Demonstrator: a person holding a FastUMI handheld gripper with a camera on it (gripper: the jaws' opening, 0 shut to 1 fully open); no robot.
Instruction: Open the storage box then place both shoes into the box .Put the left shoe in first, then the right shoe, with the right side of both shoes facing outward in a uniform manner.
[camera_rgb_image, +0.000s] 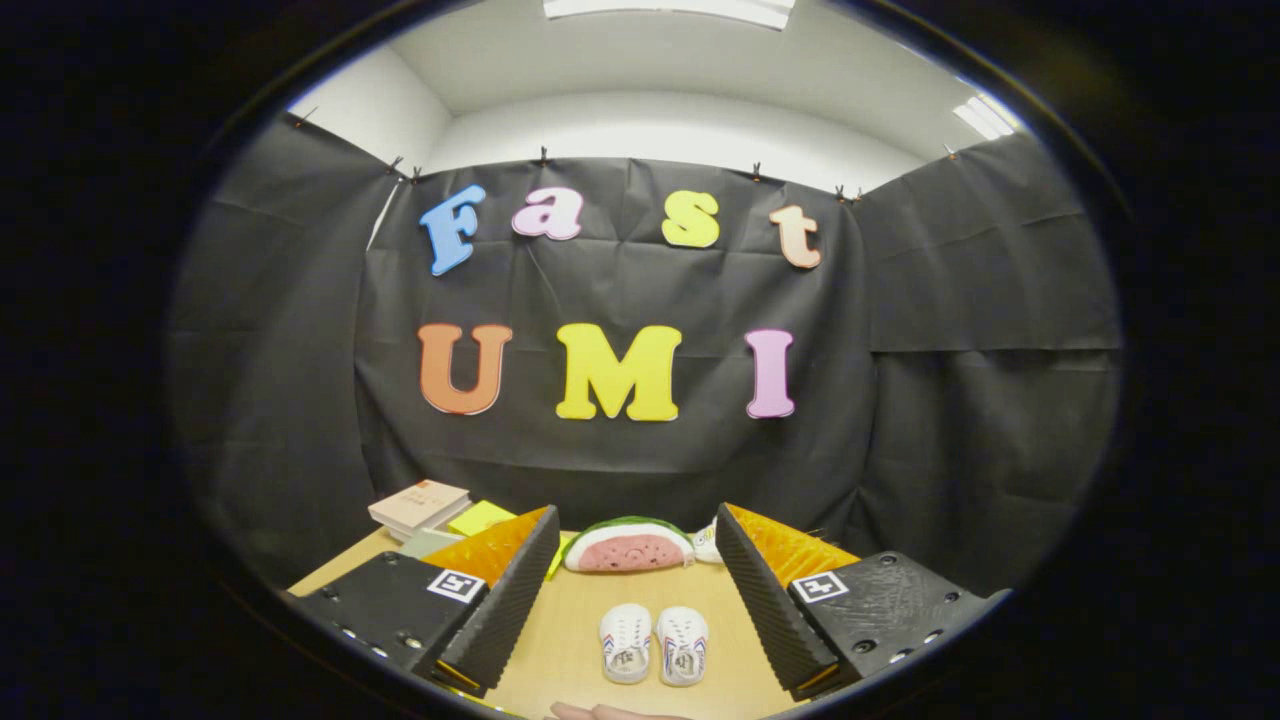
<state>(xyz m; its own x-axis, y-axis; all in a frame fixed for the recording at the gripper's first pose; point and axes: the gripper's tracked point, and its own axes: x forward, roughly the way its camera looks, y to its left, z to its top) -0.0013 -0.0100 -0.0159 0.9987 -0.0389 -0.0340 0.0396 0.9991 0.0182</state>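
Observation:
Two small white shoes stand side by side on the wooden table, toes pointing away: the left shoe (626, 642) and the right shoe (682, 645). They lie between and just ahead of my fingers. My gripper (637, 600) is open, raised above the table, with nothing between its fingers (505, 600). The storage box is hidden from me.
A watermelon-slice toy (630, 545) lies beyond the shoes, with a small white object (707, 541) at its right. Stacked books (418, 505) and a yellow pad (481, 517) sit at the far left of the table (570, 640). A person's fingers (600, 712) touch the table's near edge.

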